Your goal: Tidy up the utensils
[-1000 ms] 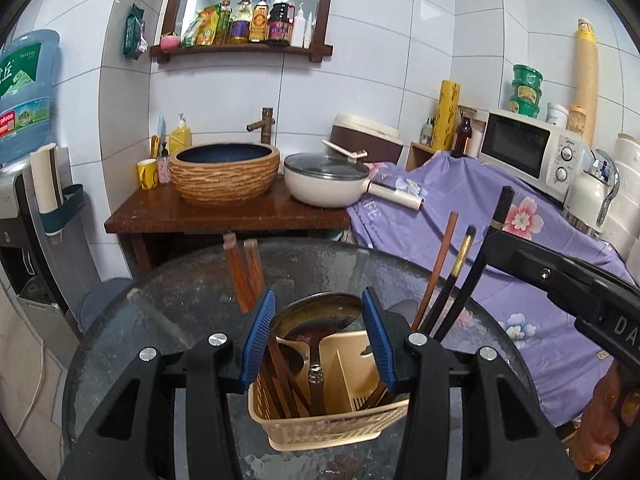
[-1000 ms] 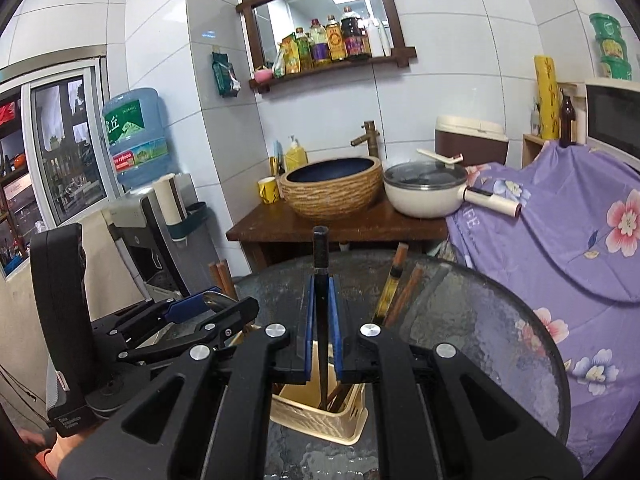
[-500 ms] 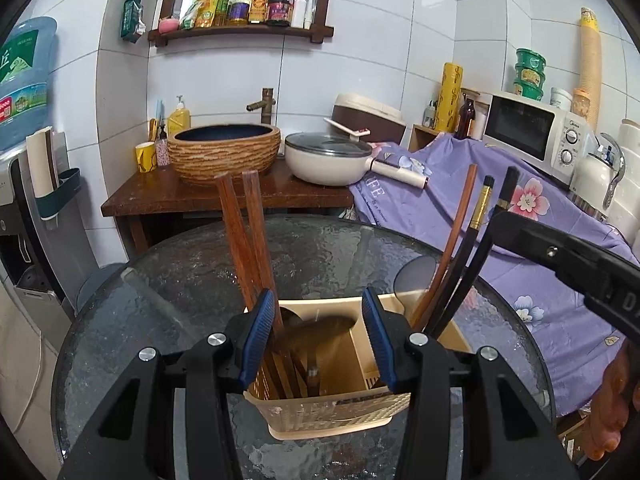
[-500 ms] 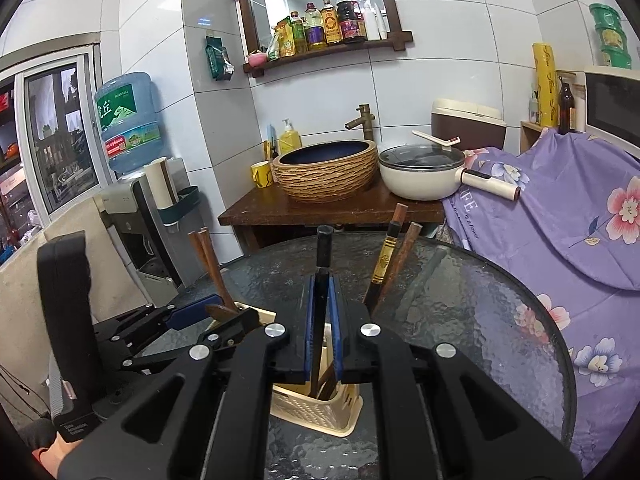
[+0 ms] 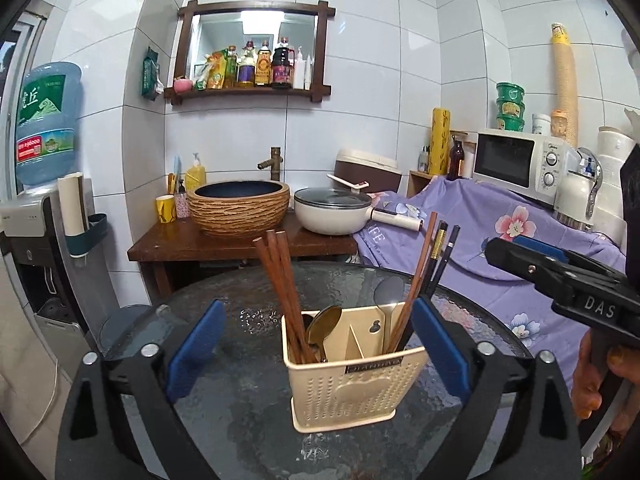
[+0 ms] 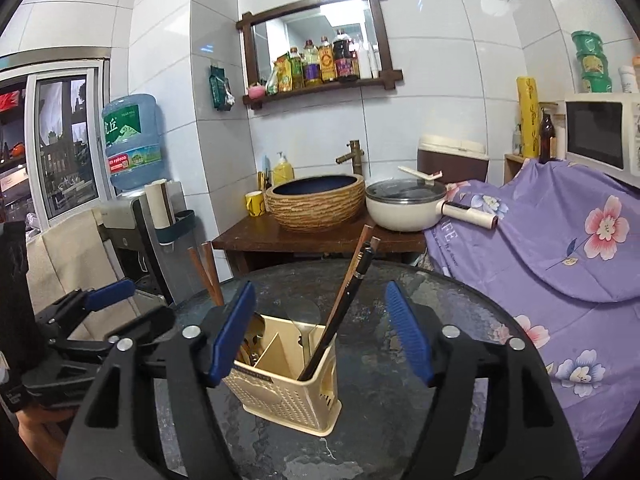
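A round table [image 5: 248, 292] of dark, pebbled glass carries a cream plastic caddy [image 5: 352, 384], boxy and perforated, near its front edge, holding reddish wooden chopsticks [image 5: 280, 280] and a brass-toned spoon [image 5: 324, 328] on its left, with brown and black chopsticks [image 6: 348, 292] leaning on its right. The left gripper [image 5: 318, 350] is opening, blue pads spread with the caddy between them, seemingly untouched. The right gripper [image 6: 320, 334], a second ago pinched on a black chopstick, is opening too, that stick now in the caddy.
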The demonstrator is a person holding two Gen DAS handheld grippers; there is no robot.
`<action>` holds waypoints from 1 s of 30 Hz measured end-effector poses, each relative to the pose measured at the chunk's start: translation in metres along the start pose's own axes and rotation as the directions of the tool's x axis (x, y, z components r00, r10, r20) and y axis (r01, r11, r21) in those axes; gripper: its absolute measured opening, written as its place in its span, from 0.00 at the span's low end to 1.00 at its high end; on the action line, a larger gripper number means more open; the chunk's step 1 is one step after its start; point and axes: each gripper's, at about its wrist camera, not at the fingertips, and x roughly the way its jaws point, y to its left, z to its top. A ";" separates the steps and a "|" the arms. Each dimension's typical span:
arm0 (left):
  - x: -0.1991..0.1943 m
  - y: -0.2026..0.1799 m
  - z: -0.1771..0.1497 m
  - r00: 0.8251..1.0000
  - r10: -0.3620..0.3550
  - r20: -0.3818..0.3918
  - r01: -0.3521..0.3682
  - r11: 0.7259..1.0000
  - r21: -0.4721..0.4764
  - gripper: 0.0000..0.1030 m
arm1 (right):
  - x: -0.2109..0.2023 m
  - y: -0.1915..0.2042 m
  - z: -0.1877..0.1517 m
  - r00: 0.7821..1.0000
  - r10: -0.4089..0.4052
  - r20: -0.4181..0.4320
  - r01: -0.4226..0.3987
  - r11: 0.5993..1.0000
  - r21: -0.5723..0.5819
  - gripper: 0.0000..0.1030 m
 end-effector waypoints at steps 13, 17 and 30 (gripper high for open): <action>-0.081 -0.007 -0.070 0.997 0.081 -0.006 -0.081 0.997 0.007 0.94 | -0.112 0.044 -0.096 0.994 -0.022 0.107 0.036 0.991 -0.126 0.94; -0.116 -0.006 -0.101 0.996 0.085 -0.001 -0.085 0.995 -0.057 0.94 | -0.153 0.059 -0.134 0.992 -0.017 0.124 0.034 0.990 -0.139 0.95; -0.210 -0.035 -0.155 0.989 0.131 0.072 -0.131 0.991 -0.013 0.94 | -0.236 0.076 -0.201 0.996 -0.034 0.081 0.045 0.990 -0.135 0.95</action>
